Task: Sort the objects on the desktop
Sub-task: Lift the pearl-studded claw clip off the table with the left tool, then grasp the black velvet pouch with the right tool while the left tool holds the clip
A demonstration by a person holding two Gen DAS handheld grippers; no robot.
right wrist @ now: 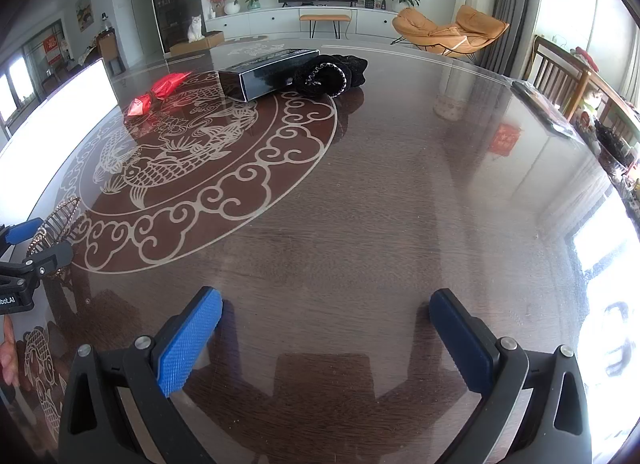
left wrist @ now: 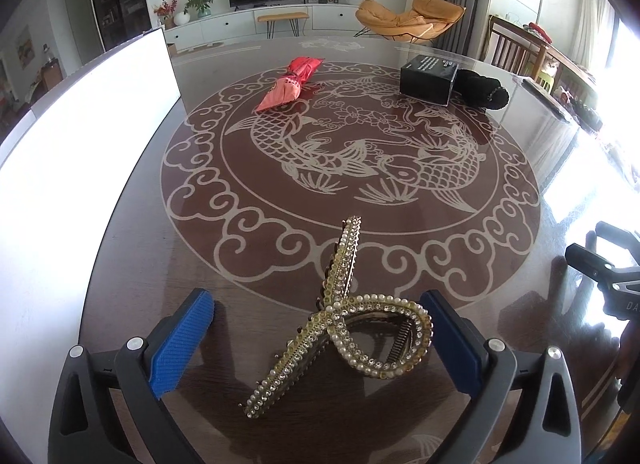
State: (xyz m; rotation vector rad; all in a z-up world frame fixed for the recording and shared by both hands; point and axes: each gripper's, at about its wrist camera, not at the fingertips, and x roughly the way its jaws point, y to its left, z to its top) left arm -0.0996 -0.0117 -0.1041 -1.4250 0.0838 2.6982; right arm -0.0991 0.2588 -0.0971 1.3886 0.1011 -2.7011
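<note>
My left gripper [left wrist: 316,328] stands wide open around the hair clip [left wrist: 340,324] resting on the table [left wrist: 400,224] (pads clear of it); next I'd back off, right gripper [right wrist: 326,328] open, empty

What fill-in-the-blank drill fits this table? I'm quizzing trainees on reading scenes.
1. The jewelled hair clip lies between the left tongs, whose jaws stand ____.
2. The black scrunchie lies touching the black ____.
3. The snack packet on the table is coloured ____.
4. Between the right tongs lies ____.

Missing words: open; box; red; nothing
</note>
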